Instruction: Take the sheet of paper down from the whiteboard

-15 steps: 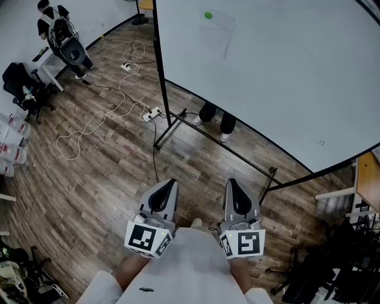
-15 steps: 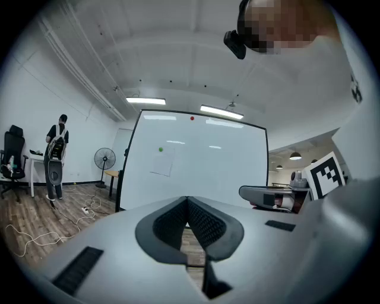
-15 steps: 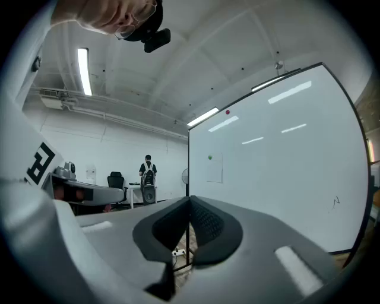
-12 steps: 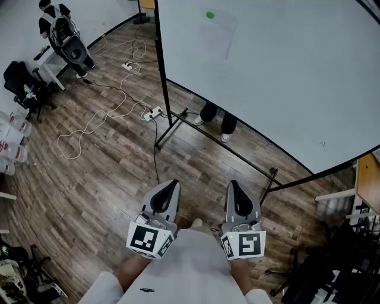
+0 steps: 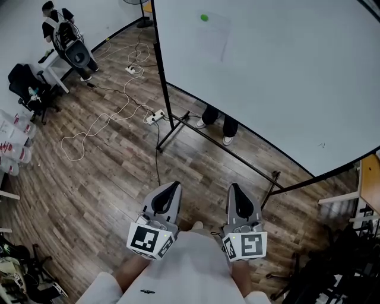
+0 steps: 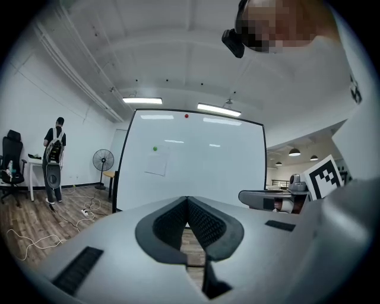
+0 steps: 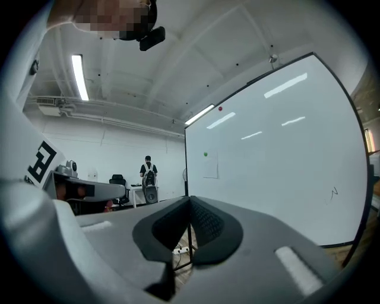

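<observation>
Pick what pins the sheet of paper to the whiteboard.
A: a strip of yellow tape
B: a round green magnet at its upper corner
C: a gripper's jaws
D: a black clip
B: a green magnet sits on the upper left corner of the sheet of paper on the whiteboard, and nothing else shows on the sheet.

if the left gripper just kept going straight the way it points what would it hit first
Most likely the whiteboard, on bare surface to the right of the sheet of paper. The left gripper points level at it, with nothing visible in between.
</observation>
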`<control>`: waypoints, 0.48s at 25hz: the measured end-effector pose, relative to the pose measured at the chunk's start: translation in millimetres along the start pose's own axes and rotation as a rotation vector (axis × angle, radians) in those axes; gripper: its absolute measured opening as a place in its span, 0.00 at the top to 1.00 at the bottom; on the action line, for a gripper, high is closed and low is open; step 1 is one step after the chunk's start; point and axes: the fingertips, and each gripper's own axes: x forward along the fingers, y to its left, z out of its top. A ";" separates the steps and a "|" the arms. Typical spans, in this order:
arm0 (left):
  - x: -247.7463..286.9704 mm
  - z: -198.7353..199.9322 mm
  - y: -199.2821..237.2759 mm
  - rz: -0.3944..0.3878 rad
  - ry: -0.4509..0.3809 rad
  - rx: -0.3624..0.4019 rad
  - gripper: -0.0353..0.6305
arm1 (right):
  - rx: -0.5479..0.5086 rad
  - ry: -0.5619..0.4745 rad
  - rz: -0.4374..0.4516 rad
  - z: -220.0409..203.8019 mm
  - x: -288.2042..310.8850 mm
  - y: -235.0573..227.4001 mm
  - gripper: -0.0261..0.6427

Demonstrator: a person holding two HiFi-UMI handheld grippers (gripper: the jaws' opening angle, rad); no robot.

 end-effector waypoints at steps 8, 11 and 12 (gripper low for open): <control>21.7 -4.8 -28.2 0.024 -0.010 0.036 0.93 | -0.032 -0.022 0.069 -3.3 -8.7 -25.7 0.94; 28.6 -5.1 -30.7 0.039 -0.001 0.049 0.93 | -0.032 -0.019 0.087 -4.4 -2.9 -33.4 0.90; 28.9 -4.7 -30.5 0.046 -0.001 0.052 0.93 | -0.027 -0.020 0.091 -4.6 -2.1 -34.8 0.89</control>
